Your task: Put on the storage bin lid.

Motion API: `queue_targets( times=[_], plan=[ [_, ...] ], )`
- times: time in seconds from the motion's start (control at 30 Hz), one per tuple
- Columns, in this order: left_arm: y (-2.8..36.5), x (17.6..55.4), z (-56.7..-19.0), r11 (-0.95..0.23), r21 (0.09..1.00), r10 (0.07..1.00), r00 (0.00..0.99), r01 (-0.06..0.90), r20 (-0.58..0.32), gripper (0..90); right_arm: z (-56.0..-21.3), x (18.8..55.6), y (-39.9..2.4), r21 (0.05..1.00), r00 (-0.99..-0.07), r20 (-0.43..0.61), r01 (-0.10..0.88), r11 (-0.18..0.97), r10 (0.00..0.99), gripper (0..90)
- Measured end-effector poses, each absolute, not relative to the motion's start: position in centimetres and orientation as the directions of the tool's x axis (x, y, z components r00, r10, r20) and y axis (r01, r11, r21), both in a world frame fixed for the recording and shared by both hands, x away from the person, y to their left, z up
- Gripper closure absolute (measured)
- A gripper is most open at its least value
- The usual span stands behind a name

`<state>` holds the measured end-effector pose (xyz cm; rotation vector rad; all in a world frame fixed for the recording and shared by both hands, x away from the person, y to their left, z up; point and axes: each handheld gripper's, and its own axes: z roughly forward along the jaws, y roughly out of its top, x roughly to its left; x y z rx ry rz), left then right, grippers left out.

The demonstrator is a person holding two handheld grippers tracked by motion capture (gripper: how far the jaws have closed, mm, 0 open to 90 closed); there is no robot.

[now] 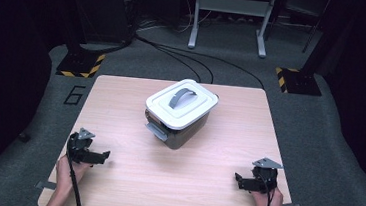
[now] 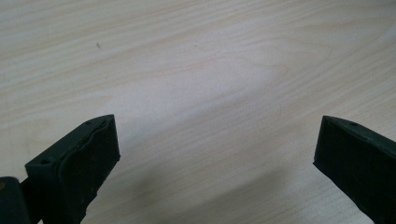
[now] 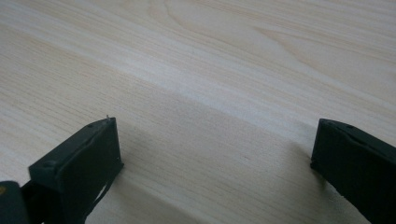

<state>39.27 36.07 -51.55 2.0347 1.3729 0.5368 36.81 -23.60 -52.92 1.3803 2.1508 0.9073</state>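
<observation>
Left tool (image 1: 102, 155) jaws spread, right tool (image 1: 238, 179) likewise, low over table (image 1: 174, 182)

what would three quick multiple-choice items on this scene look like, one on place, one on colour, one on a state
1. Where does the box stand on the table?
A. at the near left corner
B. around the middle, toward the far side
C. at the near right edge

2. What colour is the box's lid?
A. white
B. red
C. yellow

3. How do the jaws of the left gripper stand?
A. shut on the box handle
B. shut on nothing
C. wide apart over bare wood

Answers: 1 B, as the high view shows the box between and beyond both grippers. 2 A, as the lid is white with a grey handle on top. 3 C, as the left gripper view shows only table grain between its two jaws.
</observation>
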Motion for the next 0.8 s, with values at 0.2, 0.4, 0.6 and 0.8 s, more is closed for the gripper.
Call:
queue_targets(
  times=[0.2, 0.4, 0.6, 0.8],
  plan=[
    [35.6, 38.8, -52.9, -0.256, 0.704, 0.931, 0.364, 0.663, -0.004, 0.0, -52.9, 36.8, -23.6, 0.718, -0.415, -0.006, 0.631, 0.292, 0.910, 0.4],
    [35.7, 38.6, -53.1, -0.243, 0.721, 0.934, 0.358, 0.649, -0.007, 0.0, -52.9, 36.8, -23.6, 0.718, -0.415, -0.007, 0.631, 0.294, 0.910, 0.4],
    [35.7, 38.6, -53.2, -0.243, 0.721, 0.934, 0.357, 0.649, -0.007, 0.0, -52.9, 36.8, -23.6, 0.718, -0.415, -0.008, 0.631, 0.294, 0.910, 0.4],
    [35.6, 38.5, -53.2, -0.240, 0.723, 0.935, 0.354, 0.648, -0.006, 0.0, -52.9, 36.8, -23.6, 0.718, -0.415, -0.007, 0.631, 0.293, 0.910, 0.4]
  ],
)
